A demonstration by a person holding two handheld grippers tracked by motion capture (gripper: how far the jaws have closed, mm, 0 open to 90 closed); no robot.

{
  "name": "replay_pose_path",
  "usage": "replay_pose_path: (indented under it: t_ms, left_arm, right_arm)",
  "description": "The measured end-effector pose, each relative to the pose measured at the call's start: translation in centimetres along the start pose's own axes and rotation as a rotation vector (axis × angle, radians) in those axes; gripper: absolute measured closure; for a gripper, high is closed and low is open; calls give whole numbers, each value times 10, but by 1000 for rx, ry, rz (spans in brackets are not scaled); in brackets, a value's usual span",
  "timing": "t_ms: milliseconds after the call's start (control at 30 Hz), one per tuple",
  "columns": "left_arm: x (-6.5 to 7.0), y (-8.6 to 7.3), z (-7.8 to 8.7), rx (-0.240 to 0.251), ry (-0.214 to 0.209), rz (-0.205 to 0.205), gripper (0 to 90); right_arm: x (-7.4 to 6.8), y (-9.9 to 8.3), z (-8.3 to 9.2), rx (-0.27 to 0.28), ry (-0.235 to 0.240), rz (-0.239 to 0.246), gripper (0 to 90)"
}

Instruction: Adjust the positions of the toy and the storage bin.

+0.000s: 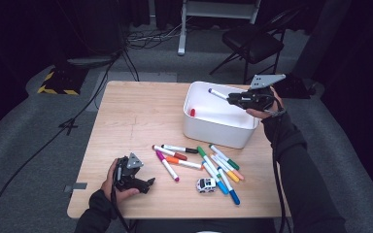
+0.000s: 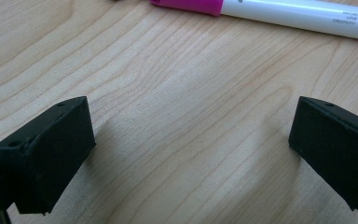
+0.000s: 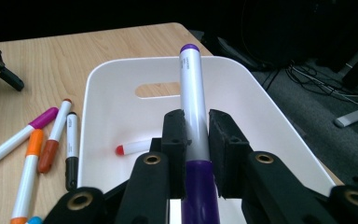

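Clamped in my right gripper (image 3: pixel 196 140) is a purple marker (image 3: pixel 192 93), held over the white bin (image 1: pixel 213 127) with its tip pointing across it. One red marker (image 3: pixel 133 148) already lies inside. By my count about ten markers (image 1: pixel 213 165) are left on the table (image 1: pixel 131 116), beside a toy car (image 1: pixel 206 185). Left gripper (image 2: pixel 186 144) rests wide open and empty near the pink marker (image 2: pixel 279 11), so I judge the sorting barely begun

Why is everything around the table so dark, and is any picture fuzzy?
High view: light falls on the table, the room behind is dim. Left gripper view: the pink marker is slightly soft. Right gripper view: the purple marker and white bin look sharp.
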State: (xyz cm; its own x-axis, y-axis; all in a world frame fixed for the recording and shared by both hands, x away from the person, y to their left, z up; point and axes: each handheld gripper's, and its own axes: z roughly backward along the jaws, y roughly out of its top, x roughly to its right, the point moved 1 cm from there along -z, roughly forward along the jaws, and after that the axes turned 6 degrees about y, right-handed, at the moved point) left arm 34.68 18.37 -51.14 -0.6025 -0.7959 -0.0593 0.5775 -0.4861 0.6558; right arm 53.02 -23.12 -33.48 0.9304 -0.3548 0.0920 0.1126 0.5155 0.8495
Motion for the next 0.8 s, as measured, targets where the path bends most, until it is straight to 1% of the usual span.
replay_pose_path:
  t_ms: [100,133,200,367,433,567,600,667,800]
  left_arm:
    - [0,0,0,1,2,-2,3]
    - [0,0,0,1,2,-2,3]
    - [0,0,0,0,4,-2,3]
    - [0,0,0,3,2,-4,3]
    - [0,0,0,1,2,-2,3]
    - [0,0,0,0,2,-1,3]
    - [0,0,0,-1,4,-1,3]
    - [0,0,0,-1,4,-1,3]
    - [0,0,0,0,4,-1,3]
  right_arm:
    - [2,-1,-4,-16,-4,-2,768]
    - [3,-3,-8,-24,2,-7,768]
    - [3,-4,-9,-26,4,-4,768]
    - [3,-8,-15,-58,16,0,768]
    - [3,-10,-18,-76,5,2,768]
    - [2,-15,-23,-108,11,3,768]
    - [2,-16,-24,-119,12,9,768]
    - [2,-16,-21,-124,2,10,768]
    - [2,-20,-14,-200,0,23,767]
